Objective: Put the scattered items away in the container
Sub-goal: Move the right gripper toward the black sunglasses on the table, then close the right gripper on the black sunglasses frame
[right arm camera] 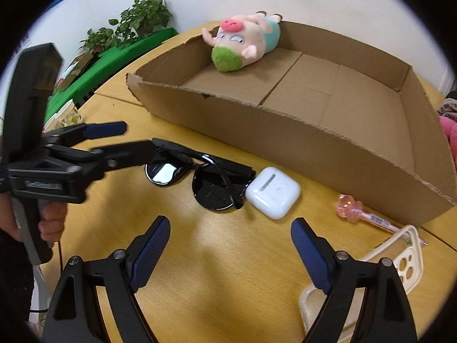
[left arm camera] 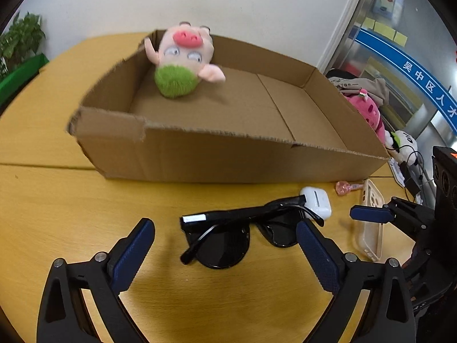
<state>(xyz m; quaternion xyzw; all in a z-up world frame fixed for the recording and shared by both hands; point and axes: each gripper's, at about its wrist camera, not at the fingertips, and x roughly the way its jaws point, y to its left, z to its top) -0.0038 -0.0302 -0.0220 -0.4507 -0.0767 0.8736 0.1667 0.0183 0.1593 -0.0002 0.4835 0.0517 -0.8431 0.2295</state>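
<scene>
Tidying is only starting: the plush pig (left arm camera: 182,63) is lying in the cardboard box (left arm camera: 228,154), while sunglasses (left arm camera: 228,240), earbud case (right arm camera: 272,192), pen (right arm camera: 368,214) and phone case (left arm camera: 370,223) are waiting on the tabletop (left arm camera: 57,214), both grippers, left gripper (left arm camera: 225,250) and right gripper (right arm camera: 230,253), hanging with fingers wide and empty.

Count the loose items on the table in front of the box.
4. Sunglasses lie leftmost, the white earbud case touching them, the pink pen near the cardboard box wall, the phone case rightmost. Others may be hidden beyond the box.
</scene>
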